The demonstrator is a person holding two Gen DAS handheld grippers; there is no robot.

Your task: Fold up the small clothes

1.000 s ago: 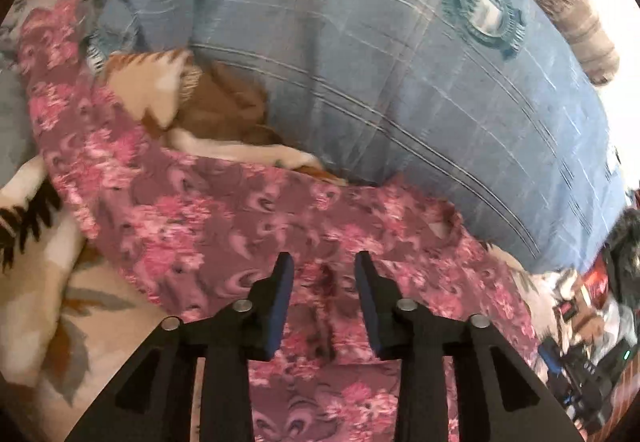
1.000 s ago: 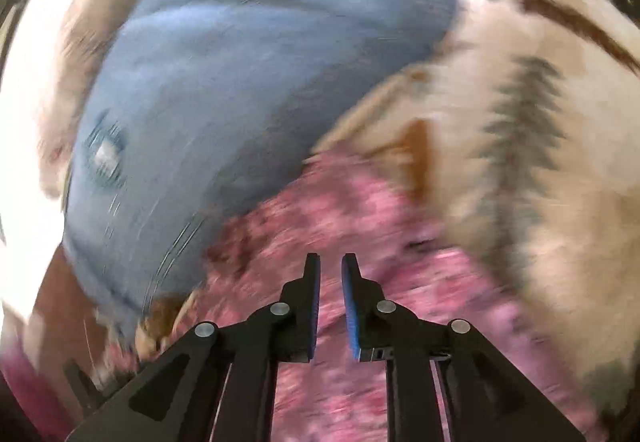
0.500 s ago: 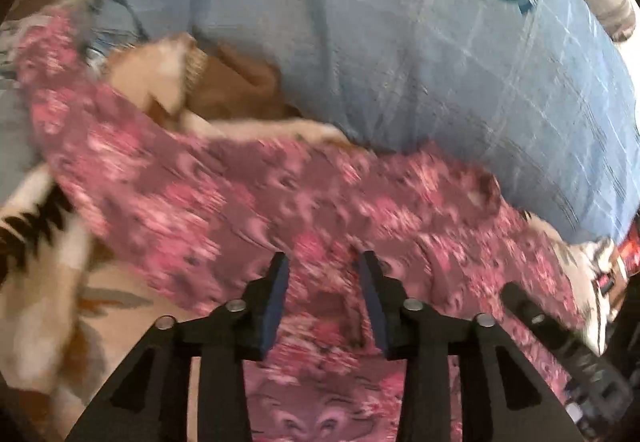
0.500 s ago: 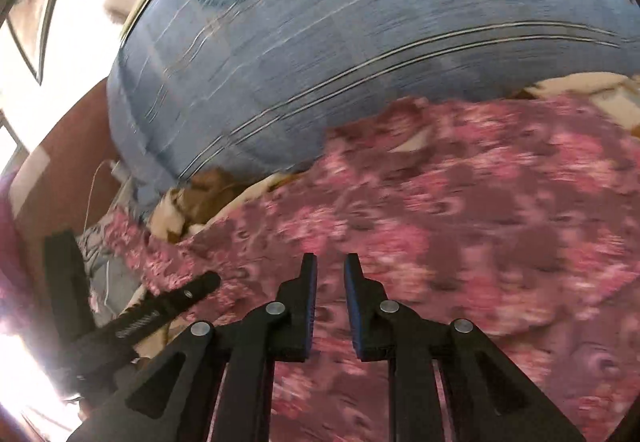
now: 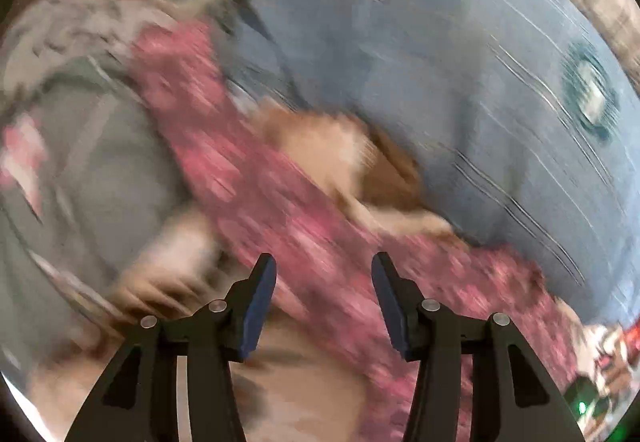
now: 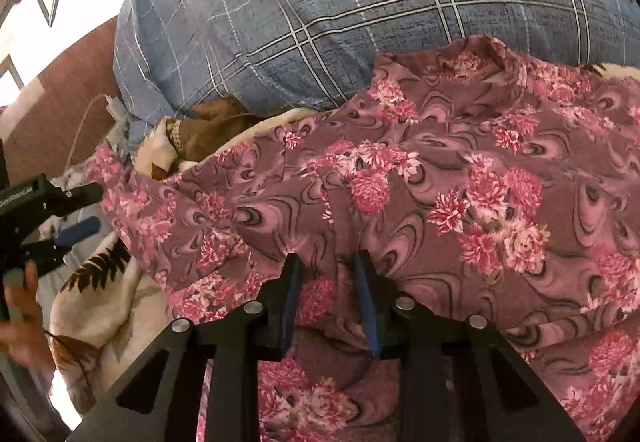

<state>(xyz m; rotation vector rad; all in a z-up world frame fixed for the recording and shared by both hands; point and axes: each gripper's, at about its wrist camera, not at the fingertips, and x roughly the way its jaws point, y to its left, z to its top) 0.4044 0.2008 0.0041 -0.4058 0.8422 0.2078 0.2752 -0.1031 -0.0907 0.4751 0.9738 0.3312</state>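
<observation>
— While the right claw (image 6: 326, 262) sits low on the floral garment (image 6: 440, 201), are its jaws gripping anything?

— Not clearly. They stand a little apart with a ridge of the cloth rising between them; I'd judge it's lined up to pinch that fold, not clamped yet.

— And the left claw (image 5: 323, 266)?

— Wide apart, holding nothing, hovering above a strip of the same cloth. That view is smeared, so the detail is lost.

— What's the fabric like?

— Thin, soft, mauve with pink blossoms, lying rumpled and spread wide ahead of the right claw. Left of it is a fleecy cream blanket (image 6: 108, 306) with dark leaf shapes. Farthest off swells a plump blue checked pillow (image 6: 340, 1), which the garment's collar touches
</observation>
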